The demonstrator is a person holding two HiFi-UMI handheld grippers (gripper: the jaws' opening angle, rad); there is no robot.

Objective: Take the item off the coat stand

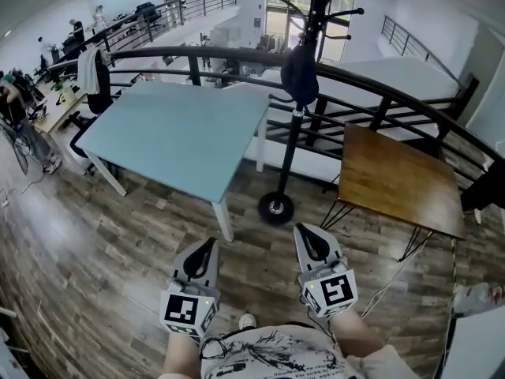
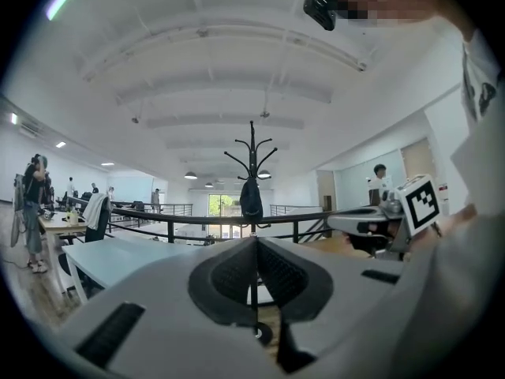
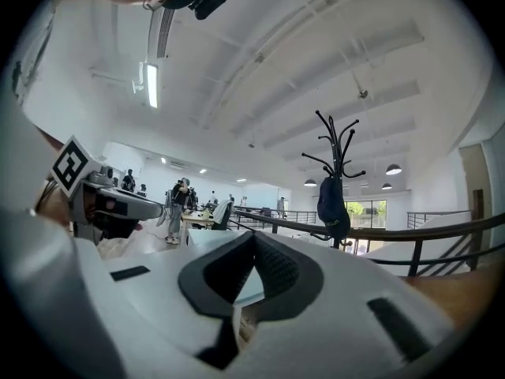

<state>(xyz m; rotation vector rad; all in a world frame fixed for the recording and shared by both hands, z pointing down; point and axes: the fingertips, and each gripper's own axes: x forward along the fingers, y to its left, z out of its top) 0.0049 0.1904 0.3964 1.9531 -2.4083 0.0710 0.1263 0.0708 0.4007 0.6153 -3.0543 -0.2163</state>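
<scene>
A black coat stand (image 1: 293, 125) rises from a round base (image 1: 276, 208) on the wood floor between two tables. A dark blue cap (image 1: 300, 75) hangs on one of its hooks; the cap (image 2: 251, 198) also shows straight ahead in the left gripper view, and the cap (image 3: 331, 201) sits right of centre in the right gripper view. My left gripper (image 1: 202, 256) and right gripper (image 1: 313, 240) are held low near my body, well short of the stand. Both have their jaws closed together with nothing between them.
A light blue table (image 1: 177, 133) stands left of the stand, a brown wooden table (image 1: 394, 176) to its right. A black curved railing (image 1: 237, 54) runs behind. People and desks are at the far left.
</scene>
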